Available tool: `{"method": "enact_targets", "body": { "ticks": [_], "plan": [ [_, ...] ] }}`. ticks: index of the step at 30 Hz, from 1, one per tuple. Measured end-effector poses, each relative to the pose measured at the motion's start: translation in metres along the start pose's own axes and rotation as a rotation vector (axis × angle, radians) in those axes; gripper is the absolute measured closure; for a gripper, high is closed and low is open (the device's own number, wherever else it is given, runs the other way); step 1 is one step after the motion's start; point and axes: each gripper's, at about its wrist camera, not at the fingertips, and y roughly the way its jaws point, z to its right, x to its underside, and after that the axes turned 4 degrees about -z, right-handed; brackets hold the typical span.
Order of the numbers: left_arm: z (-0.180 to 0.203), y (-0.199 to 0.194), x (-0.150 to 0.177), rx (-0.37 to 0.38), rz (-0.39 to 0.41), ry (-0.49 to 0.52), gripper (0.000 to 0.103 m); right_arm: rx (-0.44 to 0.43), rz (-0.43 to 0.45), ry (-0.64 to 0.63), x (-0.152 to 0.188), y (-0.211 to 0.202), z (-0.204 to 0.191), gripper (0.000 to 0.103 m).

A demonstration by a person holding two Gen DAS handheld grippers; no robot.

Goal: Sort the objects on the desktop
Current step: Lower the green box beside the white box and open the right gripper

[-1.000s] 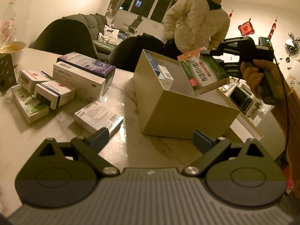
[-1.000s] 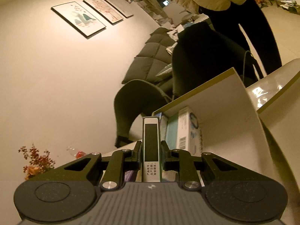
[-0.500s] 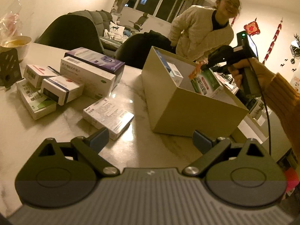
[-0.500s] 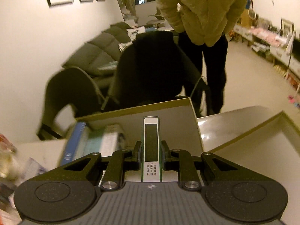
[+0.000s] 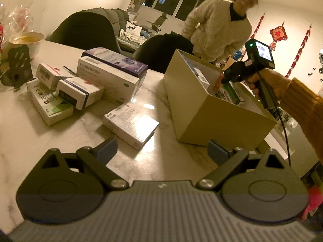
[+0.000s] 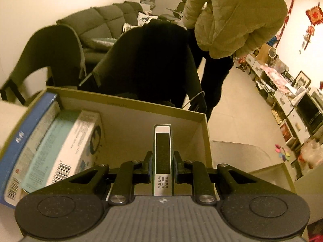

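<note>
My right gripper is shut on a thin green medicine box, seen edge-on between its pads. In the left wrist view that medicine box sits low inside the open cardboard box, with the right gripper just above its rim. Inside the cardboard box, a blue box and a teal-and-white box stand against its left wall. My left gripper hangs open over the marble table, nothing between its fingers. A flat white medicine box lies just ahead of it.
Several more medicine boxes are piled at the table's left. A bowl and a black stand sit at the far left. Dark chairs line the far edge, and a person in a pale jacket stands behind the cardboard box.
The right gripper has swung down and rolled, carrying the green medicine box from above the cardboard box's rim into its inside. The left gripper has hardly moved.
</note>
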Motion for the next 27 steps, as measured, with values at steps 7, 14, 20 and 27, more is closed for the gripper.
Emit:
{"method": "enact_targets", "body": {
  "ticks": [7,14,20,27],
  "plan": [
    [-0.004,0.000,0.001,-0.003,0.001,-0.007,0.006,0.076,-0.002,-0.080,0.002,0.010,-0.006,0.080],
    [-0.007,0.001,0.001,-0.004,-0.002,-0.014,0.006,0.180,0.040,-0.215,0.010,0.016,-0.011,0.076],
    [-0.008,0.001,0.002,-0.010,-0.004,-0.016,0.006,0.231,0.096,-0.309,0.017,0.011,-0.018,0.074],
    [-0.010,0.002,0.002,-0.020,-0.005,-0.024,0.006,0.177,0.147,-0.279,0.015,-0.009,-0.014,0.070]
  ]
}}
